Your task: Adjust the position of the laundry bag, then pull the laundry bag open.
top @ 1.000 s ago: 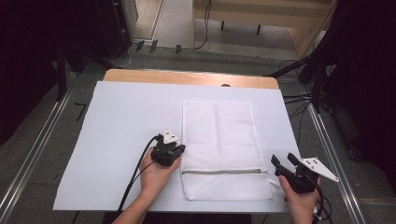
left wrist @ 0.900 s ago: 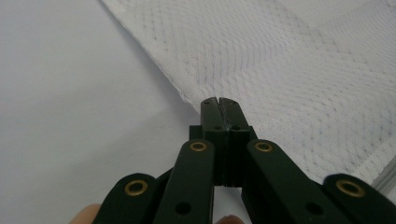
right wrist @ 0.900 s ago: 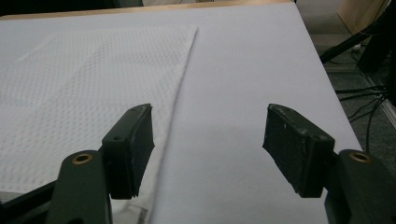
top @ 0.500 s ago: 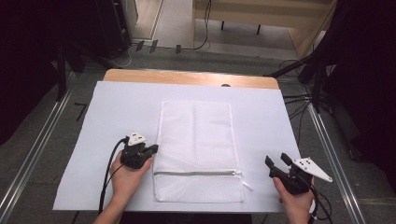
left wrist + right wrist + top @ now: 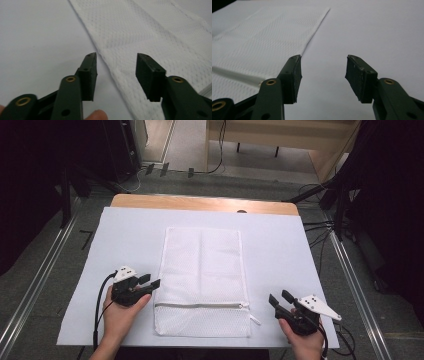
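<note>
A white mesh bag (image 5: 202, 270) lies flat on the white sheet, with its zipper (image 5: 200, 305) running across near the front end. My left gripper (image 5: 149, 282) rests open just off the bag's left edge, level with the zipper. In the left gripper view the bag's edge (image 5: 120, 72) runs between the open jaws of the gripper (image 5: 116, 57), on the table below them. My right gripper (image 5: 280, 298) stands open on the sheet right of the bag, apart from it. The right gripper view has the gripper (image 5: 324, 60) holding nothing and the bag (image 5: 269, 37) to its left.
The white sheet (image 5: 280, 245) covers most of the table. A strip of wood (image 5: 200, 203) shows at the far edge. Metal rails (image 5: 350, 270) run along the floor on both sides, and cables (image 5: 320, 227) lie at the right.
The bag has slid left across the sheet, and my left gripper has moved left beside its edge. My right gripper has shifted left and slightly toward the front.
</note>
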The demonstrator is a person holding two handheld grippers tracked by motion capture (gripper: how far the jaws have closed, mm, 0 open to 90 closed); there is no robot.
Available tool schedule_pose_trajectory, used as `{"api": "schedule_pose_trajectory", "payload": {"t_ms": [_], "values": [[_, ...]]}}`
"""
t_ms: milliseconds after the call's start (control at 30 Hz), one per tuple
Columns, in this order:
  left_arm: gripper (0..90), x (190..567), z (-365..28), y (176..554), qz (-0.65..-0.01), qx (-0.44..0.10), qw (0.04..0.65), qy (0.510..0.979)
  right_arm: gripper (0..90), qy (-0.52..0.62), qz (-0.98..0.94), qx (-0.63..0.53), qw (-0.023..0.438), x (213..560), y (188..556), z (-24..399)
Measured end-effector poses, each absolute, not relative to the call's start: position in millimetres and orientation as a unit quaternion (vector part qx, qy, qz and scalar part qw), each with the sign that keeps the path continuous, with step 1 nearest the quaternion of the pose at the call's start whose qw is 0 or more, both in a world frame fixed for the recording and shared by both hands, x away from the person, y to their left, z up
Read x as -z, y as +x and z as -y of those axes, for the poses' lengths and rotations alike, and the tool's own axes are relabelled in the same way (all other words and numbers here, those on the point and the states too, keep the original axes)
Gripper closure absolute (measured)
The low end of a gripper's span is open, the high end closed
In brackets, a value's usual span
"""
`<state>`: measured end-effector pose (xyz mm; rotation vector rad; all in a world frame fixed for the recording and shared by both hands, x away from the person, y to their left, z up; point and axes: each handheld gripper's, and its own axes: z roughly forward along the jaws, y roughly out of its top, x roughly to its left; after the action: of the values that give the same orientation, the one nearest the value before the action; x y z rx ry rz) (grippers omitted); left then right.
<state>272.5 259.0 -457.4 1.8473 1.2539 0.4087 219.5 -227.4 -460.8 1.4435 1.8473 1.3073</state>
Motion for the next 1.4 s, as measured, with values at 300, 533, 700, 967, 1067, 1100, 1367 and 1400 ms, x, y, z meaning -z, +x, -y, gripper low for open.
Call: {"api": "schedule_pose_trajectory", "payload": {"t_ms": [300,533,700,967,1067,1100,1367,1400], "values": [[46.1,446.7,-262.7,255.0,-0.496,-0.155,0.458,0.721,46.1,0.521,-0.692,-0.477,0.153,465.8,203.7,202.4],[46.4,447.7,-251.8,252.3,-0.481,-0.142,0.458,0.734,42.2,0.506,-0.729,-0.441,0.136,473.6,203.1,177.1],[48.2,449.2,-242.8,249.7,-0.471,-0.128,0.457,0.744,40.7,0.504,-0.735,-0.437,0.123,478.3,207.3,174.6],[52.6,450.8,-207.2,247.2,-0.439,-0.087,0.459,0.768,35.6,0.478,-0.767,-0.406,0.132,486.0,211.6,158.8],[53.0,453.1,-196.1,246.5,-0.428,-0.076,0.455,0.777,35.2,0.475,-0.769,-0.404,0.14,486.7,212.8,156.1],[53.0,453.7,-189.5,245.8,-0.423,-0.075,0.453,0.781,35.5,0.473,-0.77,-0.403,0.145,487.1,213.0,154.5],[53.3,452.7,-158.5,244.5,-0.401,-0.065,0.449,0.796,54.7,0.478,-0.771,-0.372,0.198,487.6,207.1,147.2],[53.5,451.5,-155.0,244.6,-0.399,-0.066,0.445,0.799,59.4,0.481,-0.769,-0.37,0.201,487.3,207.2,147.6]]}}
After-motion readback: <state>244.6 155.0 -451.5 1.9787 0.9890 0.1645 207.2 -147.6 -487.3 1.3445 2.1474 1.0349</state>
